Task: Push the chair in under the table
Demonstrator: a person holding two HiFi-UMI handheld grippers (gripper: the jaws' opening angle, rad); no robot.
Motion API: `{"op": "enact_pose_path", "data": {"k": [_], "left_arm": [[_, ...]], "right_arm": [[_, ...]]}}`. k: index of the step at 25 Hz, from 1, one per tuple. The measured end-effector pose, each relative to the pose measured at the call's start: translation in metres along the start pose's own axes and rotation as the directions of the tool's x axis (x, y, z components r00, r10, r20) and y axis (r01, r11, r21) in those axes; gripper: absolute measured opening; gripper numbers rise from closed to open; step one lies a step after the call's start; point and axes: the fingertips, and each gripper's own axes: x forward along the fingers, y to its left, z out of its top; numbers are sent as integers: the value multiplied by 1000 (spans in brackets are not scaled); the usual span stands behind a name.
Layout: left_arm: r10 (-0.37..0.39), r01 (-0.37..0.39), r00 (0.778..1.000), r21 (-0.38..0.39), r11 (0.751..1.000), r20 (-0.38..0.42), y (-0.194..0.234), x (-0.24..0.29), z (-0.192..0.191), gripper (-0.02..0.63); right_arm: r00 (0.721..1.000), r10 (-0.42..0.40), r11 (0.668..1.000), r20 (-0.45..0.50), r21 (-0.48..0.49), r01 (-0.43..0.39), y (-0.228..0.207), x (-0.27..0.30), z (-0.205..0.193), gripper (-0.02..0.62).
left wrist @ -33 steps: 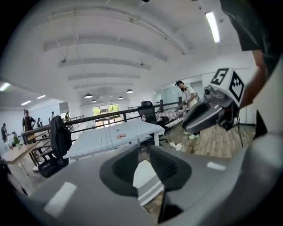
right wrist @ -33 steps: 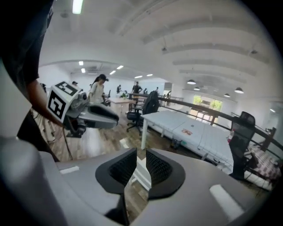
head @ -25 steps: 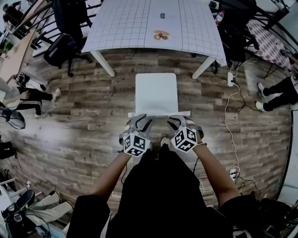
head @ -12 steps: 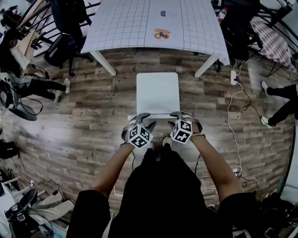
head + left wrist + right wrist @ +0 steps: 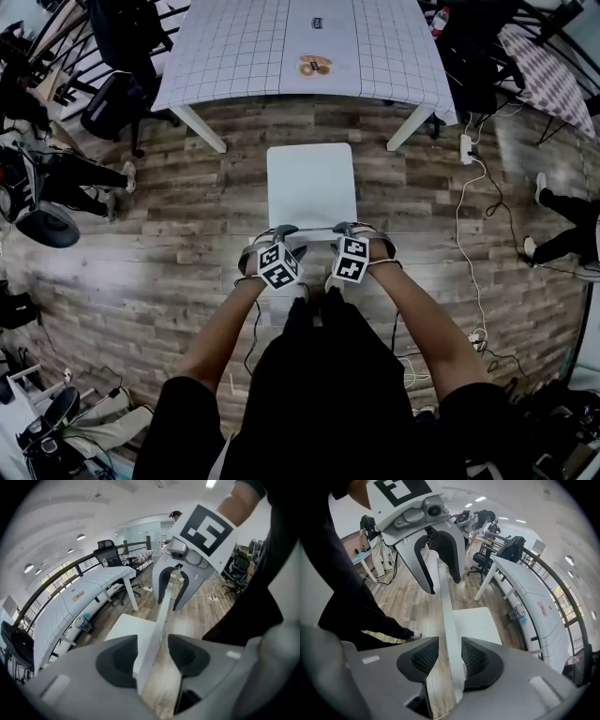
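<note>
A white chair [image 5: 311, 183] stands on the wood floor just short of the white grid-cloth table [image 5: 291, 47], with its seat toward the table. Both grippers straddle the top edge of its backrest [image 5: 312, 230]. My left gripper [image 5: 279, 232] is over the left part of the edge, and my right gripper [image 5: 347, 228] over the right part. In the left gripper view the backrest edge [image 5: 157, 620] runs between the pads of the left gripper [image 5: 152, 658]. The right gripper [image 5: 450, 658] has the backrest edge [image 5: 446, 616] between its pads in the same way. Both pairs of jaws have just been opening, and neither presses on the backrest.
A black office chair [image 5: 112, 94] stands at the table's left corner. A power strip with a white cable [image 5: 464, 150] lies on the floor to the right. People stand at the left [image 5: 56, 178] and right [image 5: 562, 206] edges. A small round object [image 5: 315, 66] lies on the table.
Both grippers have come down over the backrest's top edge and now straddle it. Their jaws stand wider than before.
</note>
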Motion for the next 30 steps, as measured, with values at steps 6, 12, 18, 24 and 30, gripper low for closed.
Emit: {"op": "enact_pose_path", "data": {"k": [6,12,18,24,30], "left_arm": [[-40,50,996,112,993,-83,-1,7,-4,215],[-67,84,988,119,989,-142,-1,27,-9,214],[-100,121,977,101,987,-190,-1,38,-19,213],[-107,153,956,154,976,-274,-2,55,-32,185],[-66,150,945,244,958,-320,6,60,-34,87]], "right_arm": [[999,37,998,-28,-42,-38,-8,3,17,152],[997,56,996,-60,-67,-60,-5,20,9,152],[993,69,990,-91,-114,-79,-1,34,5,152],[988,59,985,-140,-152,-80,-3,48,0,161],[977,58,976,-204,-192,-99,-10,53,-5,80]]}}
